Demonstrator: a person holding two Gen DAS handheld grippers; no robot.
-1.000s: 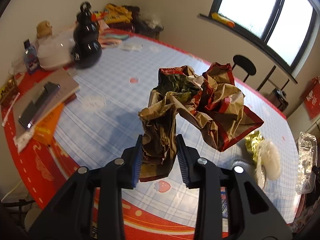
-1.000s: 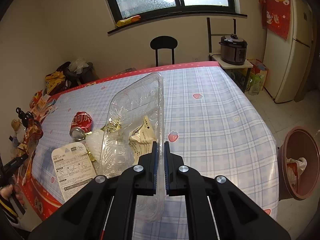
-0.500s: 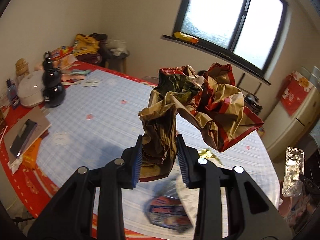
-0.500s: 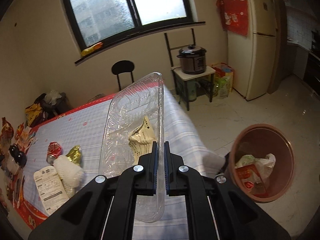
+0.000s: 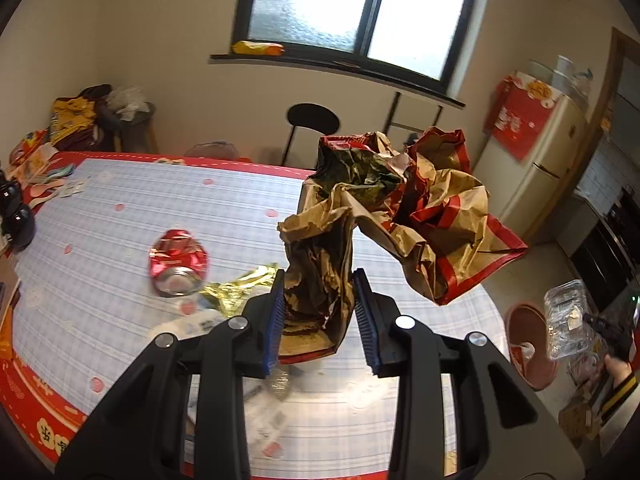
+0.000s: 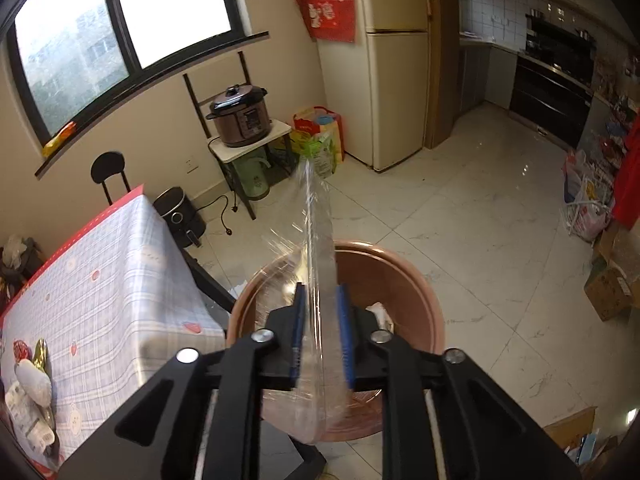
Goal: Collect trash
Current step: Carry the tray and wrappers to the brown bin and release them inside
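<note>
Left gripper (image 5: pixel 319 312): its 2 blue-padded fingers clamp the lower neck of a crumpled brown-and-red paper bag (image 5: pixel 394 216), held up above the table (image 5: pixel 120 216). The bag's bulk flares up and to the right of the grip.

On the checked tablecloth below: a crushed red can (image 5: pixel 178 262) lying on its side, gold foil wrapper (image 5: pixel 240 286) just beside it, and printed paper scraps, blurred, near the table's front edge.

Right gripper (image 6: pixel 322 334): jaws parted, with a clear plastic container (image 6: pixel 316 280) standing edge-on in the gap between the pads. Motion blur on the plastic; I cannot tell whether either pad touches it. The container sits directly above the open mouth of a brown trash bin (image 6: pixel 416 280) on the tiled floor, beside the table's corner. White crumpled waste shows inside the bin.

In the left wrist view, the same container (image 5: pixel 568 320) and bin (image 5: pixel 528 356) appear at far right.
</note>
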